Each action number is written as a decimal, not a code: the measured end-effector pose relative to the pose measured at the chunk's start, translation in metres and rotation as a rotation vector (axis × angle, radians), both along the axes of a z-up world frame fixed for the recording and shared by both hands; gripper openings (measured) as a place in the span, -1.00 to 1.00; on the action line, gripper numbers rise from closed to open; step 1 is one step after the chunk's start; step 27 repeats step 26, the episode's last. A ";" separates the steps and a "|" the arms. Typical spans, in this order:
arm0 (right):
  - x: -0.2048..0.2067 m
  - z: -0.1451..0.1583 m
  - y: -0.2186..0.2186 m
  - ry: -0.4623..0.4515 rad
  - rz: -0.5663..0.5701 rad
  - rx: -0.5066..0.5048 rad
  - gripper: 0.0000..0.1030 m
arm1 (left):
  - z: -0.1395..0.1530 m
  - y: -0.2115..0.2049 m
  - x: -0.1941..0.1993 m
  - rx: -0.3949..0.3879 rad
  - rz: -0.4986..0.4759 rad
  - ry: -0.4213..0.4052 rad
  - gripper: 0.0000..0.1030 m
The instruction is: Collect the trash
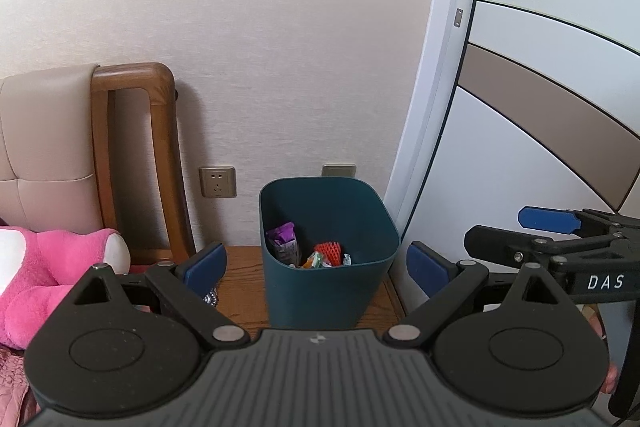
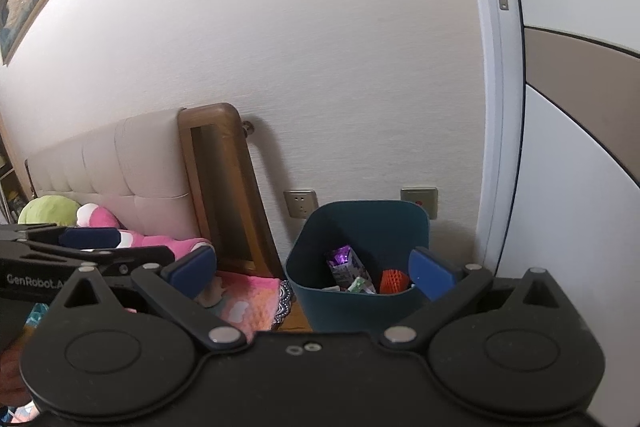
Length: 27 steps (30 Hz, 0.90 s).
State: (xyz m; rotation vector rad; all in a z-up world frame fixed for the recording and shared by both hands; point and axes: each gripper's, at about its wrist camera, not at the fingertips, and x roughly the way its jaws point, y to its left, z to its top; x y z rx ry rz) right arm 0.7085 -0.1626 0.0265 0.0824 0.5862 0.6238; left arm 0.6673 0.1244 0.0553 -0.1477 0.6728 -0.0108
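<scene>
- The dark teal trash bin (image 1: 328, 251) stands on a wooden bedside table (image 1: 240, 291), close to the wall, between the bed's headboard (image 1: 132, 163) and the white door frame (image 1: 440, 107).
- Inside the bin some trash lies already: a purple wrapper (image 1: 285, 241), an orange net piece (image 1: 329, 251) and some small colourful packets (image 1: 314, 261). So I judge that a good part of the collecting is done.
- The left hand-held gripper (image 1: 316, 269) is wide open and holds nothing; the bin is seen between its blue pads.
- The right hand-held gripper (image 2: 314, 273) is also wide open and empty, and points toward the same bin.
- No loose trash is clearly seen outside the bin, so I cannot tell if something is left to pick up.
- The bottom of the bin and its lower front are hidden behind the gripper bodies.
- A pink plush toy (image 1: 52, 275) and a patterned blanket (image 2: 256, 299) lie on the bed; the small dark patterned thing at the left pad in the left view is hard to identify.
</scene>
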 end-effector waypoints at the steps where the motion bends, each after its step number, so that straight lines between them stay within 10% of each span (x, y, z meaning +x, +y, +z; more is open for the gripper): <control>1: -0.001 0.000 0.000 0.000 -0.001 0.000 1.00 | 0.000 0.000 0.000 0.001 0.002 0.000 0.89; 27: -0.041 -0.020 0.010 0.079 -0.026 -0.019 1.00 | -0.025 0.007 -0.037 -0.037 -0.036 0.118 0.89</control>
